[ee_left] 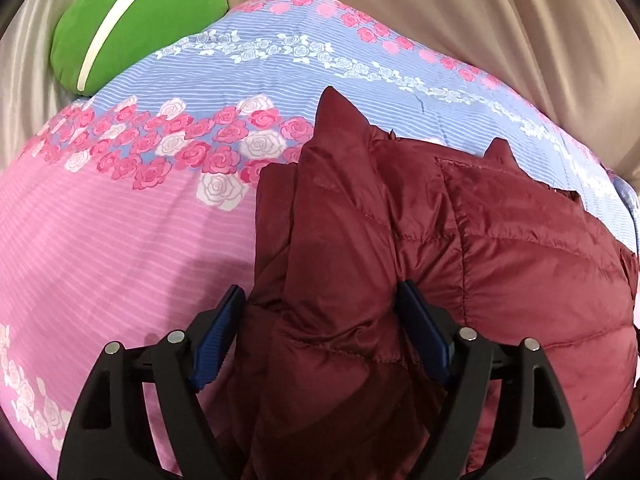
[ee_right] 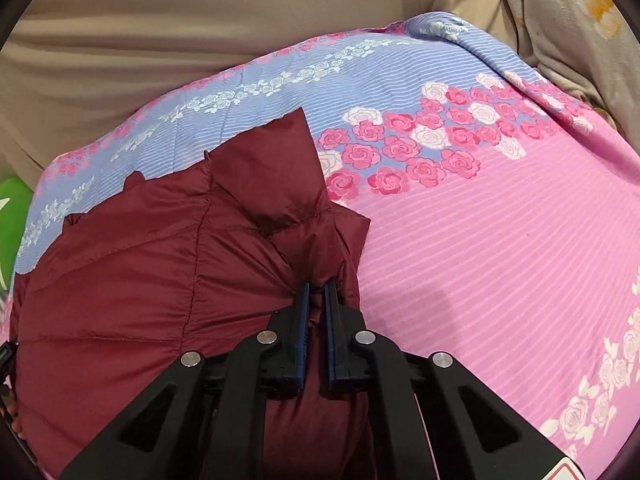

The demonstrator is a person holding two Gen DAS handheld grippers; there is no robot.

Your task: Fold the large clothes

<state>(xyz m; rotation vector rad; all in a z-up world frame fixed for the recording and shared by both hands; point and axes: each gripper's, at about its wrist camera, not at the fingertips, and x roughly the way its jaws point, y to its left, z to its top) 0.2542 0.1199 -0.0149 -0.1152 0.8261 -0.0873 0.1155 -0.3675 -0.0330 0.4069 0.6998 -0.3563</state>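
We see a dark red puffy jacket [ee_left: 420,240] lying on a bed sheet [ee_left: 120,240] that is pink and blue with roses. Our left tongs [ee_left: 320,300] stand wide around a thick bunch of the jacket, and their blue pads touch it on both sides. Our right tongs [ee_right: 316,288] are closed tight on a thin fold of it. A green pillow [ee_left: 132,20] sits at the sheet's far edge.

We find no readable words, brand names or numbers anywhere in either view. The one sign is a small white sticker with a red-edged warning triangle [ee_right: 566,472] at the bottom edge of the right wrist view, on the black plastic gripper body; its symbol is cut off and unreadable.
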